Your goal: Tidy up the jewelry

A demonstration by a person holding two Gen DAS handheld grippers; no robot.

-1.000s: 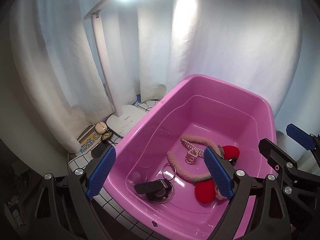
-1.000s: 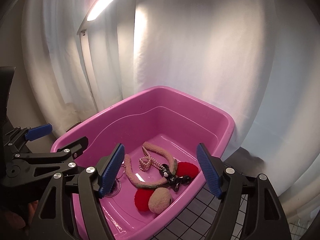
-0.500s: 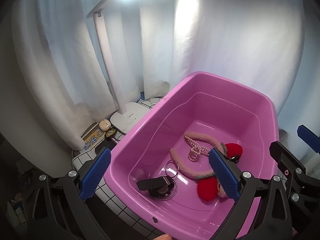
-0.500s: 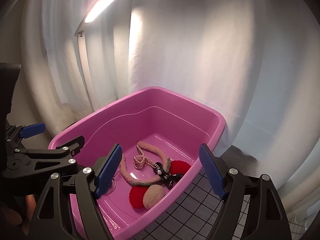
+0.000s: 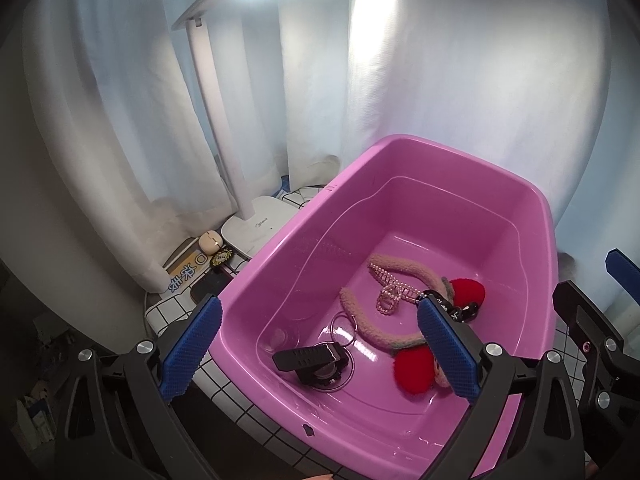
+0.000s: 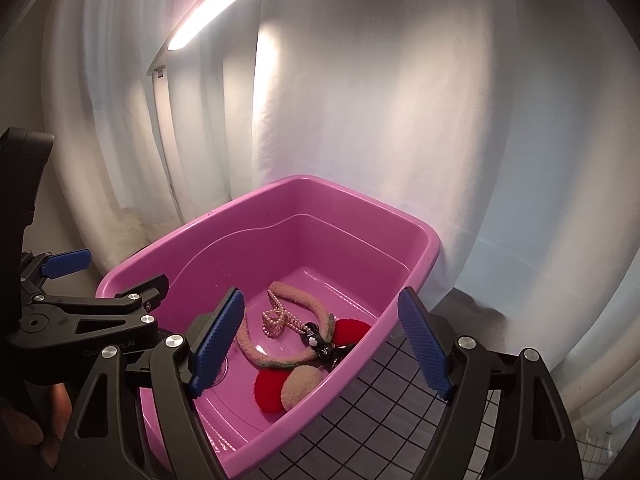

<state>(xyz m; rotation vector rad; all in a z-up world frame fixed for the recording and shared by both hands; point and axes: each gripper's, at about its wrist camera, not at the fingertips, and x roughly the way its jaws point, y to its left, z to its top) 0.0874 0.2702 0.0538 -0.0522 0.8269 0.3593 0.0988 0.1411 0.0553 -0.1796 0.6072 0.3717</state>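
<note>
**A:** So where are you at with this one? Both grippers are hanging over the pink tub [image 5: 532, 216] and neither one is carrying anything. The left gripper [image 5: 316, 348] is standing spread about as wide as it goes, and the right gripper [image 6: 320, 340] is sitting wide open too, nothing between the pads.

**B:** Yeah, looks like you're sitting between picks. Everything's lying on the tub floor: the pearl necklace [image 5: 390, 290] is draped over the fuzzy headband [image 5: 372, 330], the red pom-poms [image 6: 268, 392] are bunching at the near end, a black clip [image 6: 320, 344] is tangled in there, and the black watch [image 5: 316, 364] is resting by the metal rings [image 5: 344, 328].

**A:** What's the next move asking for?

**B:** I'm guessing you're picking one piece to go after. The watch is lying apart, so that's the easy drop-and-pinch. The pearls are overlapping the headband, so you're probably needing a narrow, careful pinch or you're dragging both up together.
</note>
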